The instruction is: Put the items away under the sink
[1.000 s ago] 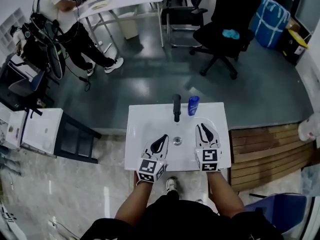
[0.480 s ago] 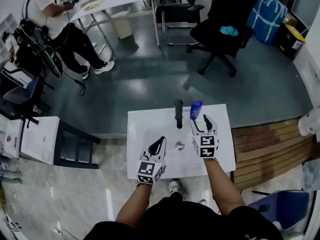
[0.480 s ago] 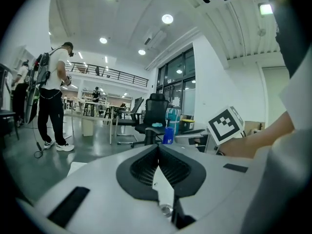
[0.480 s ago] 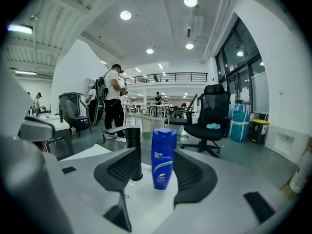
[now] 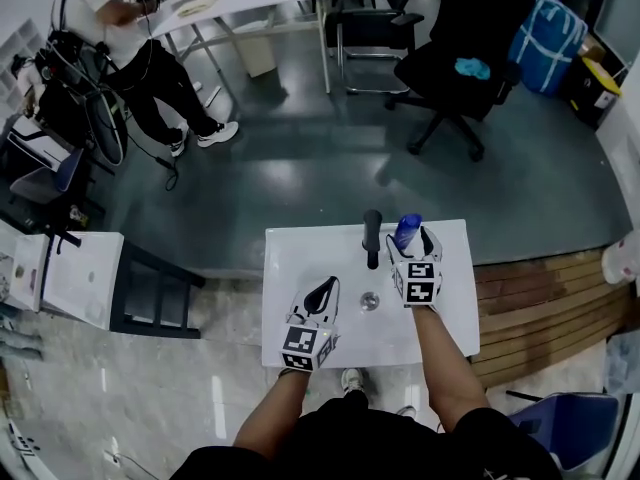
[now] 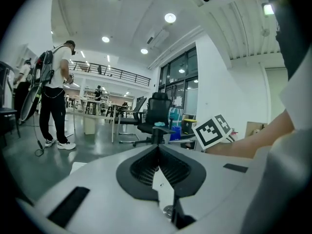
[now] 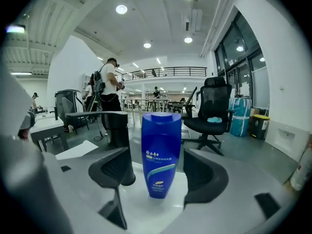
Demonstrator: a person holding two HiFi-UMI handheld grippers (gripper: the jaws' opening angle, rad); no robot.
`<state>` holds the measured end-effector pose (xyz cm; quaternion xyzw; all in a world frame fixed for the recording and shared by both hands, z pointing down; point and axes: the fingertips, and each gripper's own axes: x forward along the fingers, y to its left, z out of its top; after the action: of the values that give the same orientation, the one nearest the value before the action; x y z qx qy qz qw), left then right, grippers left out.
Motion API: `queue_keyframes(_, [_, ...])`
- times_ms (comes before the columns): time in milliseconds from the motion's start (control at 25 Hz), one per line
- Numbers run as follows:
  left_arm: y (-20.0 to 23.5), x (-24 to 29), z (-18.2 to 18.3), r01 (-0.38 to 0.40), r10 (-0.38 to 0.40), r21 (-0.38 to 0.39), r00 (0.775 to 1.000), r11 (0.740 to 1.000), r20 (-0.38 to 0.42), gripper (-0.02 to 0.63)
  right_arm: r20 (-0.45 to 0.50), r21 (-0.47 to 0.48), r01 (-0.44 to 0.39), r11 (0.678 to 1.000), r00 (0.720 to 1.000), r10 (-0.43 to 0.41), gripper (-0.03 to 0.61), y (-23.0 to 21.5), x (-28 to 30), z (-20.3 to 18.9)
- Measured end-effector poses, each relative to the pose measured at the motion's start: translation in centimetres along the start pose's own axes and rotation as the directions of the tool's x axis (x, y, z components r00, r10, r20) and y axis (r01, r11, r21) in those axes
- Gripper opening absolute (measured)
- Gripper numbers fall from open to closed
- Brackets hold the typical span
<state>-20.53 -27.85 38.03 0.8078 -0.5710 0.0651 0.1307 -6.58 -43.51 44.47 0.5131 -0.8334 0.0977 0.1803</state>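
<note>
A blue shampoo bottle (image 5: pixel 406 228) (image 7: pixel 161 155) stands upright at the back right of the white sink (image 5: pixel 300 268), just right of the black faucet (image 5: pixel 372 236) (image 7: pixel 117 130). My right gripper (image 5: pixel 414 240) (image 7: pixel 157 154) is open, one jaw on each side of the bottle, with a gap showing on both sides. My left gripper (image 5: pixel 322 290) (image 6: pixel 158 147) is shut with nothing in it and hovers over the front left of the basin, near the drain (image 5: pixel 370 301).
A black rack (image 5: pixel 150 288) and a white cabinet (image 5: pixel 75 273) stand left of the sink. Wooden planks (image 5: pixel 540 298) lie to its right. Beyond are a black office chair (image 5: pixel 455 78), a white table (image 5: pixel 250 3) and a person (image 5: pixel 130 53).
My right gripper has moved forward over the basin to the blue bottle, and its jaws now flank it. The left gripper has hardly moved.
</note>
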Motion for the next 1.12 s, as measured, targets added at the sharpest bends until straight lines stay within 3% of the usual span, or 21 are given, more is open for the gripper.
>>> queue_keyframes(240, [0.3, 0.3, -0.1, 0.009, -0.009, 0.003, 1.000, 1.000, -0.009, 0.018, -0.010, 0.008, 0.017, 1.000, 1.000, -0.017, 0.333, -0.7, 0.9, 0.3])
queue_keyframes(320, [0.3, 0.3, -0.3, 0.009, -0.009, 0.004, 1.000, 1.000, -0.013, 0.018, -0.009, 0.007, 0.023, 1.000, 1.000, -0.023, 0.277, -0.9, 1.0, 0.3])
queue_keyframes(680, [0.3, 0.1, -0.3, 0.004, -0.004, 0.010, 1.000, 1.000, -0.014, 0.018, 0.021, 0.011, 0.040, 0.999, 0.999, -0.040, 0.267, -0.9, 0.5, 0.5])
queue_keyframes(1120, [-3.5, -1.5, 0.1, 0.003, -0.003, 0.036, 1.000, 0.999, -0.001, 0.018, 0.157, -0.007, 0.027, 1.000, 0.987, -0.026, 0.264, -1.3, -7.0, 4.7])
